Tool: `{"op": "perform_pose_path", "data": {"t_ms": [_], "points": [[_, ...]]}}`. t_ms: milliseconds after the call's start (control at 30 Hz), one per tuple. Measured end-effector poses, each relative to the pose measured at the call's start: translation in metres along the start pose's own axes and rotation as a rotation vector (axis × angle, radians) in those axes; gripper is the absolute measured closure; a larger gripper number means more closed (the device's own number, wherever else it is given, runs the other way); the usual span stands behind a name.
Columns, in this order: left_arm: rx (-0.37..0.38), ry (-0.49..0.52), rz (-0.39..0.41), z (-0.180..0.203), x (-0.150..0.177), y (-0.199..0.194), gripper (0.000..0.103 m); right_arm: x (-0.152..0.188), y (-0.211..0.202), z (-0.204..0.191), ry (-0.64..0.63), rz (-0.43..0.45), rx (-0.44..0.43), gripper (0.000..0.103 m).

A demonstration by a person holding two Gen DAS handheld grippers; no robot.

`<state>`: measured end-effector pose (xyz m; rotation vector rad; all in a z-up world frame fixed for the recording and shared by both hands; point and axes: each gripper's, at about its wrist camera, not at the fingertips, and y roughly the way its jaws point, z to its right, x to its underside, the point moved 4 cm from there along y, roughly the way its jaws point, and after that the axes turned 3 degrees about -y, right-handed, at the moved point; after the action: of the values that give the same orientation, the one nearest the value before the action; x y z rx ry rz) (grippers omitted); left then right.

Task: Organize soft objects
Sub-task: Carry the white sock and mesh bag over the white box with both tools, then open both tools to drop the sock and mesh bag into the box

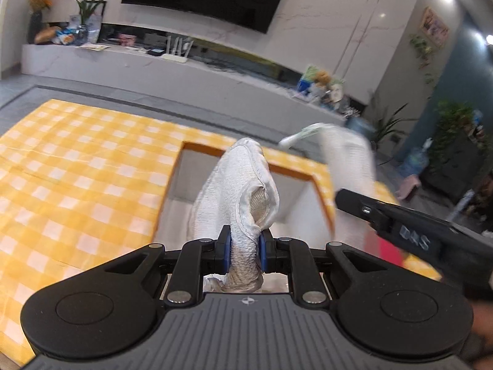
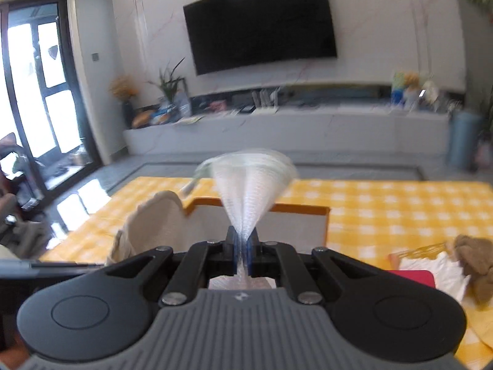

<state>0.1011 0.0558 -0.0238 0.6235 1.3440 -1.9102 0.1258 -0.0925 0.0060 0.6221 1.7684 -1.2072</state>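
My left gripper [image 1: 242, 251] is shut on a white knitted slipper-like sock [image 1: 243, 191], held above an open box [image 1: 175, 185] with an orange rim and pale inside. My right gripper [image 2: 243, 254] is shut on a second white soft piece [image 2: 251, 185], blurred by motion, held over the same box [image 2: 308, 209]. The right gripper's black body [image 1: 416, 234] shows at the right of the left wrist view, with its white piece [image 1: 345, 151] above it. The left-held sock [image 2: 148, 222] shows at the left of the right wrist view.
The box sits on a yellow checked cloth [image 1: 77, 166]. A brown plush toy [image 2: 474, 262], a white cloth and a red object [image 2: 413, 277] lie on the cloth at the right. A TV console [image 2: 277, 132] and a wall TV stand behind.
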Motion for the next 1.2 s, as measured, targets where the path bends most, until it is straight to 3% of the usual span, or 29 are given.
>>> {"op": "perform_pose_path", "data": {"t_ms": [133, 333, 500, 567, 633, 700, 733, 833, 1000, 1200], "points": [[-0.041, 0.047, -0.010, 0.005, 0.005, 0.017, 0.084, 0.015, -0.001, 0.008, 0.088, 0.008, -0.036, 0.100], [-0.177, 0.122, -0.043, 0.012, 0.015, 0.035, 0.084, 0.021, -0.004, 0.008, 0.044, -0.004, -0.046, 0.100], [-0.224, 0.142, -0.056, 0.012, 0.019, 0.038, 0.082, 0.026, -0.003, 0.014, 0.053, -0.016, -0.041, 0.100], [-0.228, 0.138, -0.055, 0.012, 0.019, 0.037, 0.073, 0.027, -0.004, 0.014, 0.047, -0.017, -0.023, 0.100], [-0.261, 0.131, -0.054, 0.008, 0.018, 0.037, 0.045, 0.028, -0.005, 0.014, 0.046, -0.016, -0.016, 0.100], [-0.292, 0.127, -0.040, 0.008, 0.015, 0.032, 0.024, 0.028, -0.006, 0.015, 0.047, -0.013, -0.010, 0.100], [-0.290, 0.123, -0.025, 0.009, 0.014, 0.027, 0.020, 0.028, -0.007, 0.015, 0.044, -0.012, -0.006, 0.100], [-0.235, 0.096, 0.005, 0.009, 0.009, 0.010, 0.013, 0.029, -0.008, 0.018, 0.035, -0.017, 0.014, 0.100], [-0.144, 0.057, 0.018, 0.004, -0.004, -0.013, 0.010, 0.029, -0.004, 0.023, 0.042, -0.034, 0.037, 0.100], [-0.133, 0.004, 0.081, -0.015, -0.020, -0.035, 0.008, 0.027, 0.004, 0.014, 0.060, -0.091, -0.005, 0.100]]}}
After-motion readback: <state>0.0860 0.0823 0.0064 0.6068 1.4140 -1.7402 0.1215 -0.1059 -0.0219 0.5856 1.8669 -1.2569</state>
